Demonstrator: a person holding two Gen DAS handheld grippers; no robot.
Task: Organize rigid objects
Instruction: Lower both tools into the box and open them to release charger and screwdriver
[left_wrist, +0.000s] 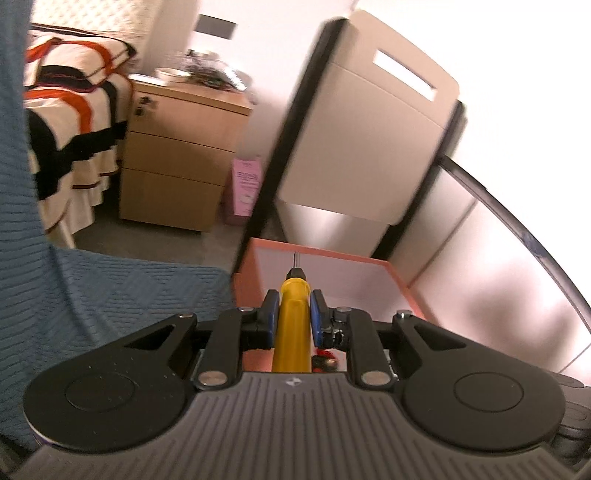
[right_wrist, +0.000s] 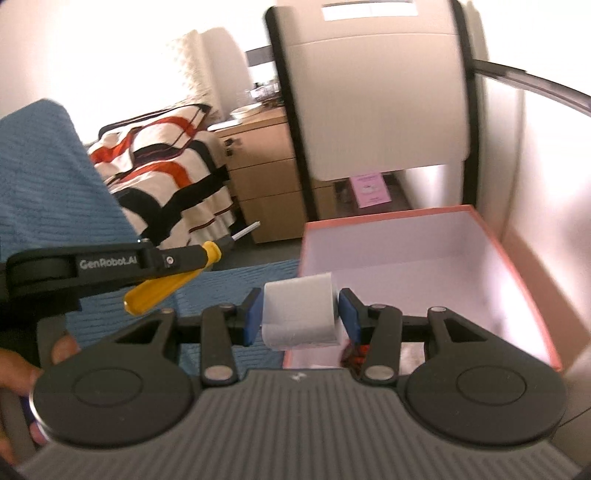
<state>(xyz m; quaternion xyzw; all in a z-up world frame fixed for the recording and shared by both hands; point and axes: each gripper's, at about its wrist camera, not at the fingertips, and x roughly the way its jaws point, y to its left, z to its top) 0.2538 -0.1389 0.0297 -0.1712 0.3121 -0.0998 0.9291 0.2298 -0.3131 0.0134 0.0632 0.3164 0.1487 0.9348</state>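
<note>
My left gripper (left_wrist: 294, 312) is shut on a yellow-handled screwdriver (left_wrist: 293, 325), its metal tip pointing forward over an open pink box (left_wrist: 399, 275) with a white inside. In the right wrist view the same screwdriver (right_wrist: 173, 280) sticks out of the left gripper (right_wrist: 207, 254) at the left, short of the box. My right gripper (right_wrist: 300, 314) is shut on a white cylinder (right_wrist: 299, 314), a roll-like block, held over the near left corner of the pink box (right_wrist: 517, 266). Something red (right_wrist: 356, 356) lies in the box under the right gripper.
A blue textured cloth (left_wrist: 122, 291) covers the surface left of the box. A white chair back (left_wrist: 369, 129) stands right behind the box. Farther off are a wooden drawer unit (left_wrist: 181, 155), a bed with a striped blanket (left_wrist: 70, 110) and a pink carton (left_wrist: 245, 188) on the floor.
</note>
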